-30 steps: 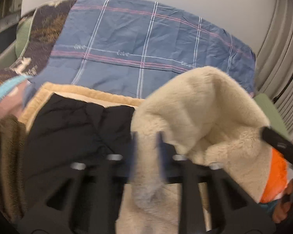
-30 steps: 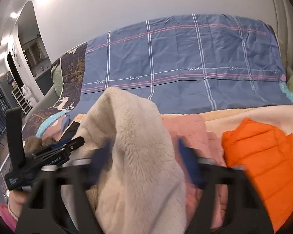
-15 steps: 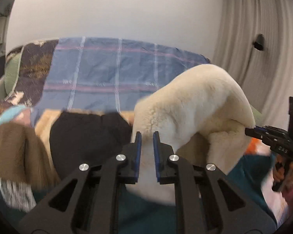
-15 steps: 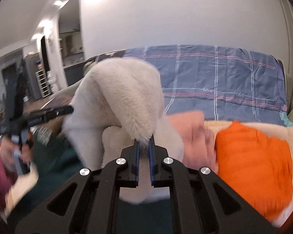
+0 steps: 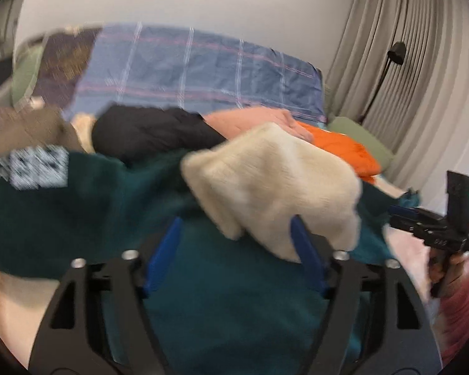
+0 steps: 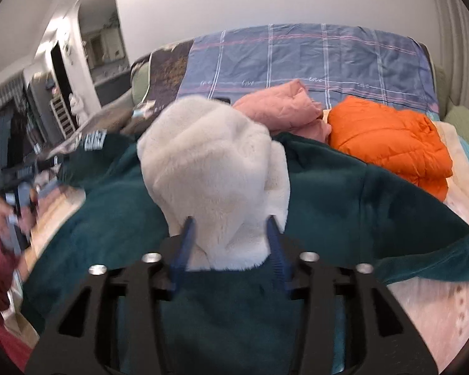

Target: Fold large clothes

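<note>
Half a second ago both sets of tongs were pinched nearly together on the cream fleece garment (image 6: 212,181), which was held up off the bed; now both stand spread apart and the fleece lies in a bunched heap on the dark green garment (image 6: 344,193). The left gripper (image 5: 234,237) has its blue fingers wide, the fleece edge (image 5: 275,184) drooping over the right one. The right gripper (image 6: 229,234) is likewise apart, fleece resting loosely between its fingers. Behind lie the orange jacket (image 6: 387,143), pink garment (image 6: 281,106) and black garment (image 5: 153,134) on the plaid bedcover (image 6: 312,53). Motion blur smears the left view; white lettering on the green cloth is unreadable.
</note>
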Available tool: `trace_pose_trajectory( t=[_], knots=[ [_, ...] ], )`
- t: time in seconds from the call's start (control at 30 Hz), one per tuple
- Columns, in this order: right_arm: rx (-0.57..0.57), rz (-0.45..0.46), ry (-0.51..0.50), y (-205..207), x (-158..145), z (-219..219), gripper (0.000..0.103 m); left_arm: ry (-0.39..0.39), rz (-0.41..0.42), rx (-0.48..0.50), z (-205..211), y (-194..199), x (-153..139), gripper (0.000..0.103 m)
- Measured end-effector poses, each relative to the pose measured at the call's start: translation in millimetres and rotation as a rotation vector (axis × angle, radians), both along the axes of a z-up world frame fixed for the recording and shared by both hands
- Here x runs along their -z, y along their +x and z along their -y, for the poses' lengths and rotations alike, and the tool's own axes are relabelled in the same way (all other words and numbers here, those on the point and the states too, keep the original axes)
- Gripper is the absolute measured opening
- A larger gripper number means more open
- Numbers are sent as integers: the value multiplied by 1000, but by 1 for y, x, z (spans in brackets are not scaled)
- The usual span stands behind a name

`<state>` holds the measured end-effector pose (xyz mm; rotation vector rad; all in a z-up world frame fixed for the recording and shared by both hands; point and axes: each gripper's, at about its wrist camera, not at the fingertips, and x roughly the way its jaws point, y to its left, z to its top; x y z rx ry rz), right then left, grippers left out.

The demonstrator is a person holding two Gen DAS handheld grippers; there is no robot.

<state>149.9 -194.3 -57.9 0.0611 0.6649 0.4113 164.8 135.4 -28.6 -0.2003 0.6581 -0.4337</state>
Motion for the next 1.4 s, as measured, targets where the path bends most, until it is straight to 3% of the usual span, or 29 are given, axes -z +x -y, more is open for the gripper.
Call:
trace_pose_trajectory(
  t=[0.27,0.4,0.43,0.47,0.5,0.53,0.63,0.73,0.83,0.9,0.97,1.0,1.03,1.07,1.1,1.17,1.27,1.33,1.4],
  knots=[
    [7,-27,22,11,8,-6,65,-131,-212,92,51,46,44,86],
    [16,-25,27,21,15,-6,68,-189,-263,77,62,77,56,90],
    [17,-26,32,23,16,-6,68,-213,-268,72,63,84,57,84],
    [17,-26,36,23,17,-6,68,-254,-261,74,63,90,57,68],
    [18,-26,43,25,18,-5,68,-282,-254,90,62,92,55,13],
    [18,-25,47,26,18,-4,68,-293,-258,114,62,91,50,7],
    [4,-12,55,26,18,-2,68,-305,-167,144,52,54,29,0],
    [-10,8,35,27,17,-6,69,-219,-110,159,38,-4,27,0],
    [-24,2,36,37,18,-17,73,-91,-138,106,33,-25,45,0],
    [-34,-20,42,47,20,-30,84,-21,-153,44,29,-25,53,3],
    [-23,-13,12,59,20,-49,84,-26,-156,8,26,-19,51,14],
    [-7,-2,-20,63,19,-56,83,-47,-144,-7,25,-16,46,27],
    [14,19,-69,66,19,-65,76,-62,-126,-21,25,-13,40,36],
    [5,46,-119,69,18,-75,32,-68,-111,-28,24,-15,36,37],
    [-20,44,-126,69,17,-80,10,-68,-93,-33,24,-15,32,37],
    [-87,72,-103,55,11,-88,10,-58,-37,-56,19,-21,22,37],
    [-361,137,-167,9,16,-111,10,-20,60,-131,3,-30,5,44],
    [-538,128,-282,-22,36,-126,10,6,98,-187,-10,-33,-2,46],
    [-585,130,-441,-45,60,-135,13,5,109,-201,-15,-33,-6,46]
  ],
)
